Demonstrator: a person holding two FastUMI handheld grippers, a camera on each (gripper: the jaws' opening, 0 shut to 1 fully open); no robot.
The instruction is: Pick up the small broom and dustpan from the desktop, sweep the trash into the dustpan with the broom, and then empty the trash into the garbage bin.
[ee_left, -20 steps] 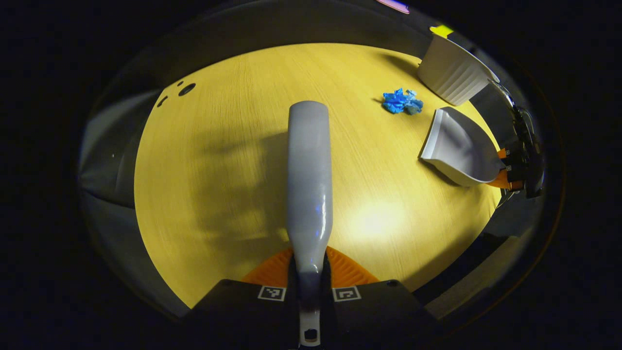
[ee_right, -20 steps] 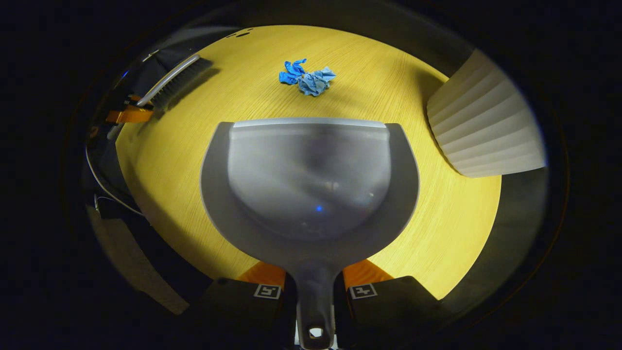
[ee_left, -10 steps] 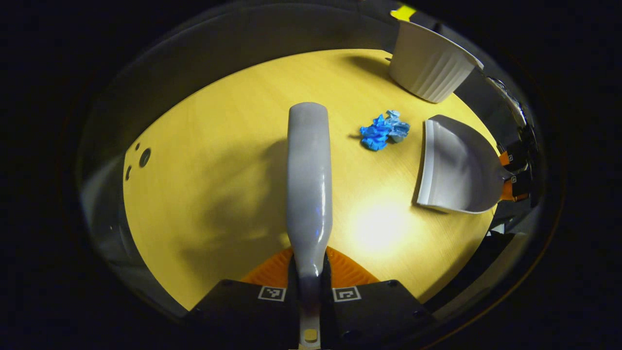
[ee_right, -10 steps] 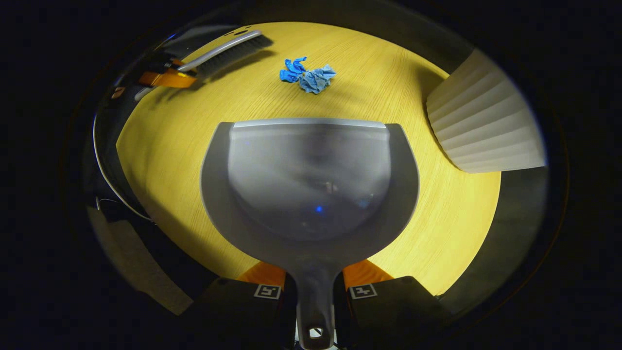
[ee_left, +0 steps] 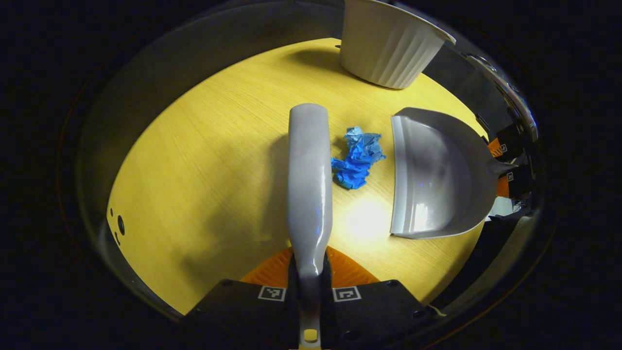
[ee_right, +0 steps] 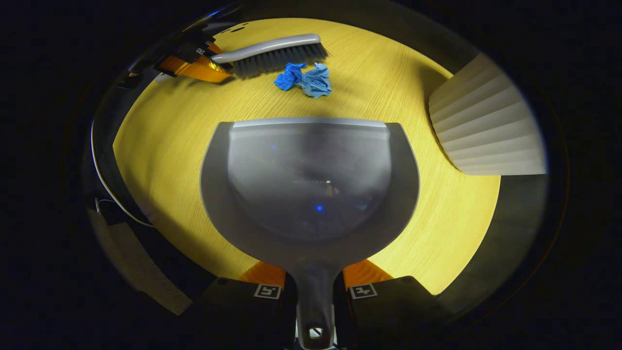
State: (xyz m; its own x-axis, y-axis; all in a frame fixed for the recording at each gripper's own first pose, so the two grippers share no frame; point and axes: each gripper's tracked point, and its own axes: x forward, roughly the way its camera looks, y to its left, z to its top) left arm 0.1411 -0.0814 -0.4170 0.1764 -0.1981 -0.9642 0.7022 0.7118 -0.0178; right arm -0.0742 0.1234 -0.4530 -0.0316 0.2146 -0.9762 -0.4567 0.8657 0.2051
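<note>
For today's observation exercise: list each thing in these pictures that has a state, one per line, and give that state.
Broom: clamped in the left hand-held gripper, beside the trash.
Dustpan: clamped in the right hand-held gripper, empty, mouth toward the trash.
Blue trash: crumpled, on the desktop, unswept.
Garbage bin: upright.

The left hand-held gripper [ee_left: 309, 287] points forward over the desk [ee_left: 204, 170], both fingers pressed on the broom [ee_left: 309, 184] handle, which runs straight out between them. In the right gripper view it [ee_right: 201, 65] comes in from the upper left, lying low and nearly level. The right hand-held gripper [ee_right: 315, 291] is clamped on the dustpan [ee_right: 311, 184] handle, one finger on each side. In the left gripper view it [ee_left: 505, 163] sits at the far right, its fingers pointing left
</note>
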